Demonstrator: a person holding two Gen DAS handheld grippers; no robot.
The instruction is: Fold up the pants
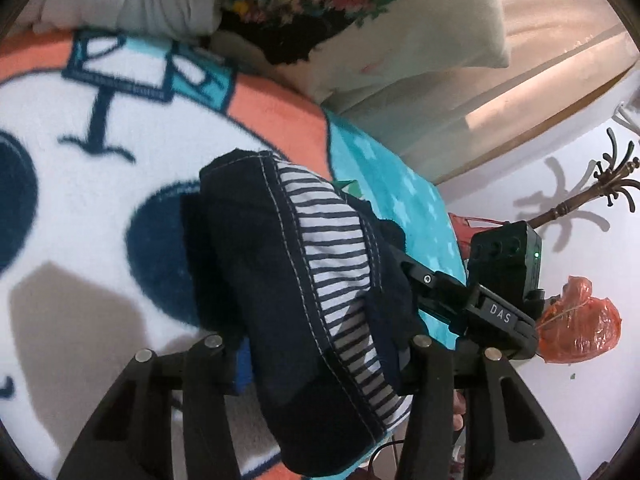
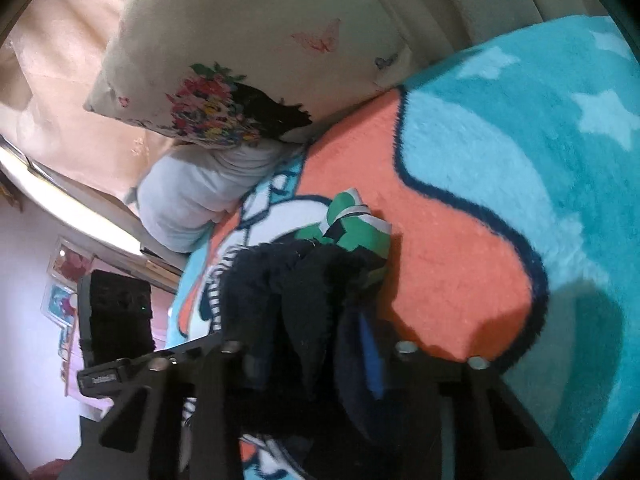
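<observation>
Dark navy pants (image 1: 280, 280) with a blue-and-white striped lining hang bunched over a cartoon blanket (image 1: 100, 140). My left gripper (image 1: 320, 356) is shut on the pants' edge and holds them up. My right gripper (image 2: 316, 354) is shut on the same pants (image 2: 296, 288), whose green-and-white patch (image 2: 356, 224) shows at the far end. The right gripper's body (image 1: 480, 304) shows in the left wrist view, just right of the pants. The left gripper's body (image 2: 116, 320) shows at the left of the right wrist view.
The blanket (image 2: 500, 200) covers a bed, with a floral pillow (image 1: 360, 20) and a grey pillow (image 2: 200, 192) at its head. An orange plastic bag (image 1: 580, 328) and a dark coat stand (image 1: 600, 184) are beside the bed by a white wall.
</observation>
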